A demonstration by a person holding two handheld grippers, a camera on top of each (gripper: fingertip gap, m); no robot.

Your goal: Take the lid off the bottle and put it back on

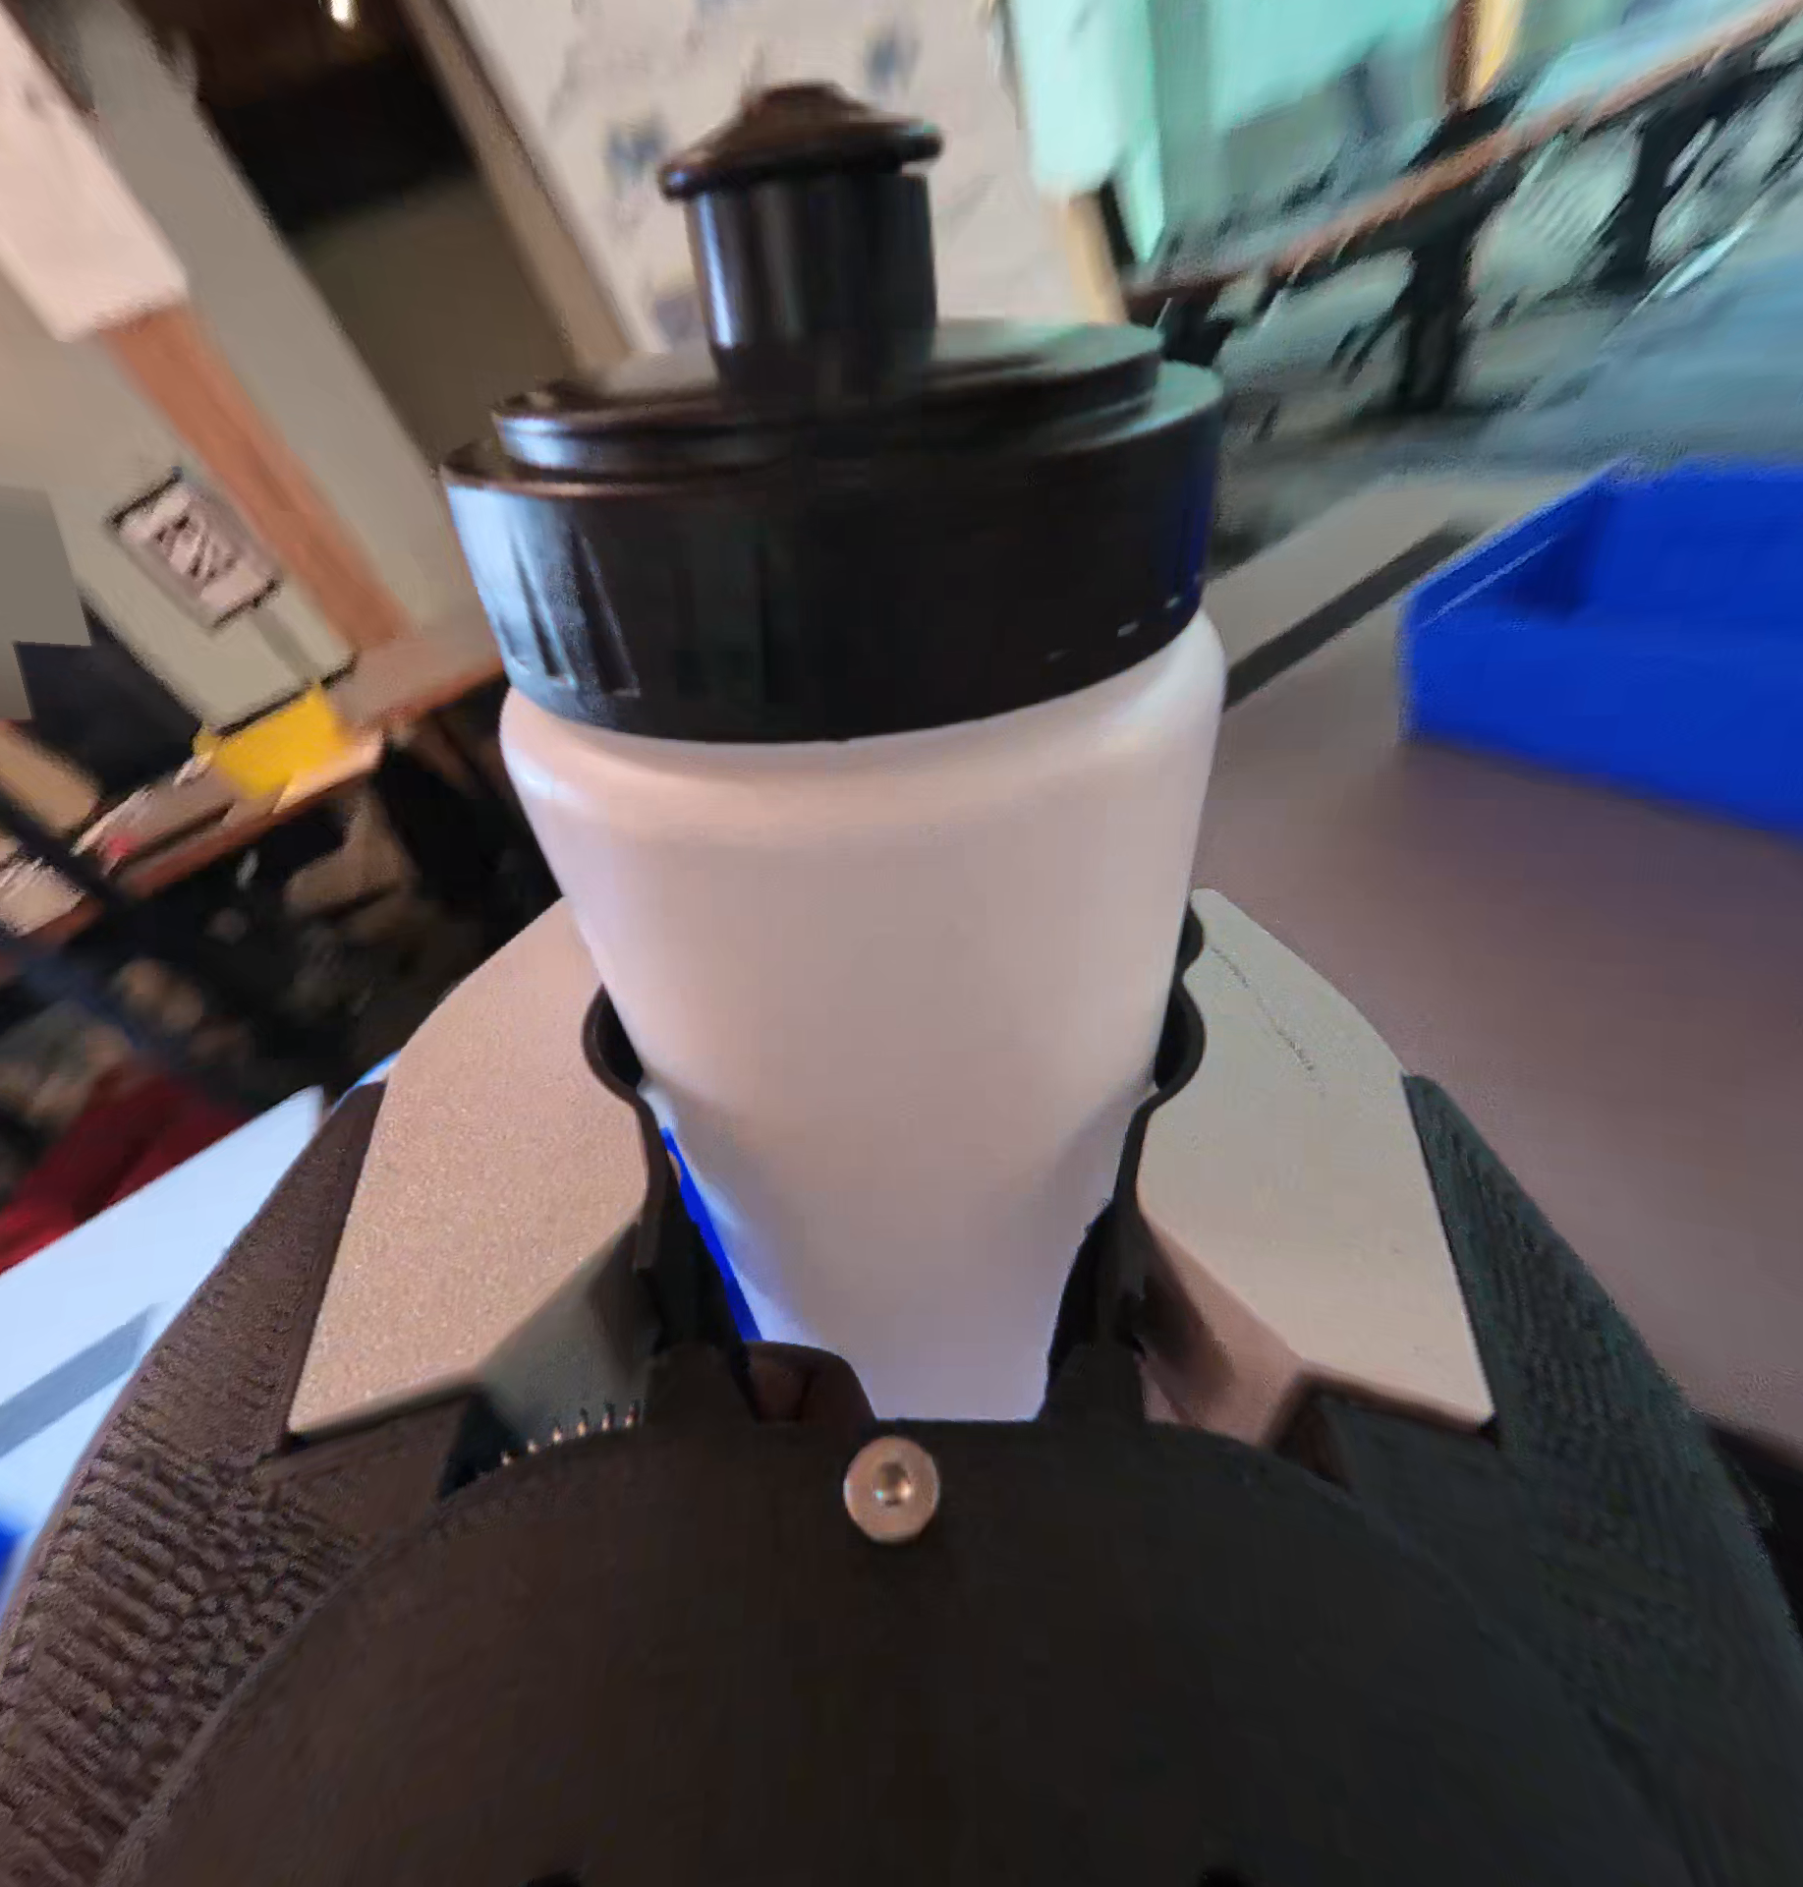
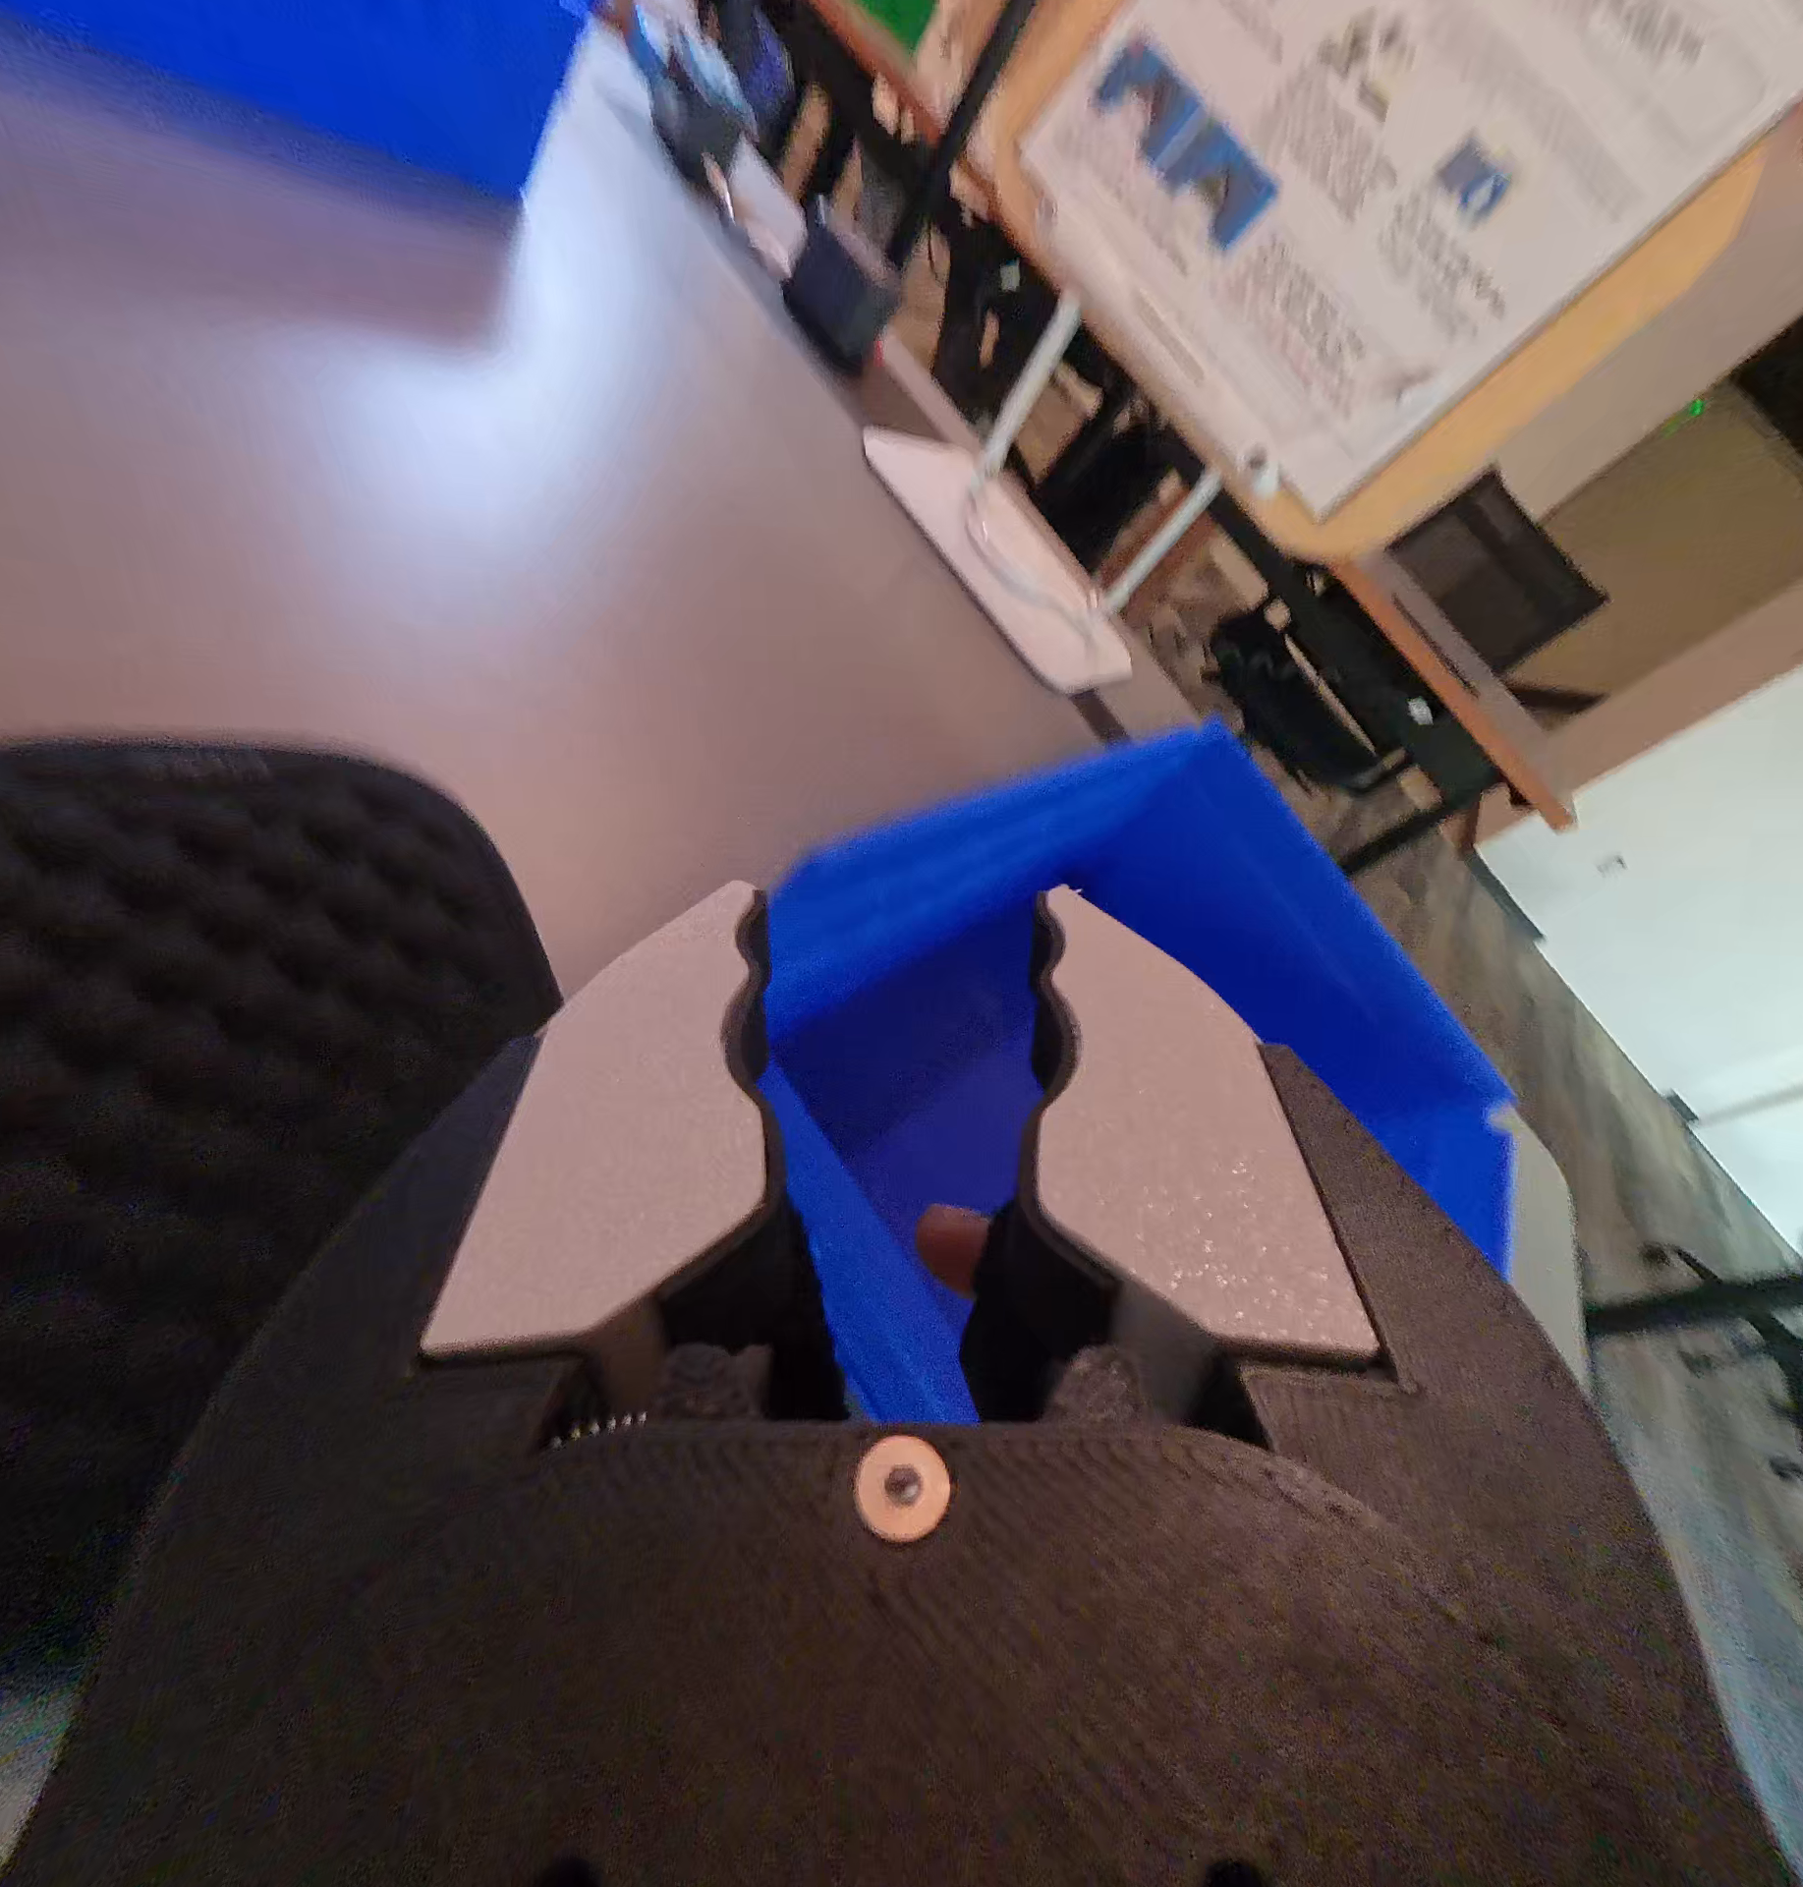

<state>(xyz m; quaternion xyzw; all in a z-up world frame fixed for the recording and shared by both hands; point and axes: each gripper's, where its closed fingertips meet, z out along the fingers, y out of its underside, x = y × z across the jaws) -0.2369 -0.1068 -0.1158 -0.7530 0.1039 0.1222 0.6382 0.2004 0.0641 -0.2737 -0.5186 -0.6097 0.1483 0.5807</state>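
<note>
The left tool (image 1: pixel 892 1031) pinches the white bottle (image 1: pixel 866 970) around its body, one grey finger (image 1: pixel 489 1205) pressed to each side, with the scalloped black inner pads biting into the plastic. The bottle stands between the fingers and rises past their tips, so its upper half fills the middle of the left wrist view. The black lid (image 1: pixel 836 531) sits on the bottle's neck, its ribbed skirt reaching down to the white shoulder, and a black pull spout (image 1: pixel 805 235) stands up from the lid's top. Beyond and to the right of this tool lies the grey desk (image 1: pixel 1489 970), and farther right on it sits a blue bin (image 1: pixel 1642 664). The room behind is blurred.

The right tool (image 2: pixel 902 924) is spread, with a clear gap between its two grey fingers (image 2: pixel 632 1154) and nothing gripped between them. Through that gap shows a blue bin (image 2: pixel 1132 858), lying just ahead of the fingertips; whether the tips touch it I cannot tell. A small brownish shape shows low in the gap against the right finger; what it is I cannot tell. To the left of this tool a black textured pad (image 2: pixel 193 1021) fills the edge of the view, and the grey desk (image 2: pixel 417 511) stretches ahead. The bottle does not show in the right wrist view.
</note>
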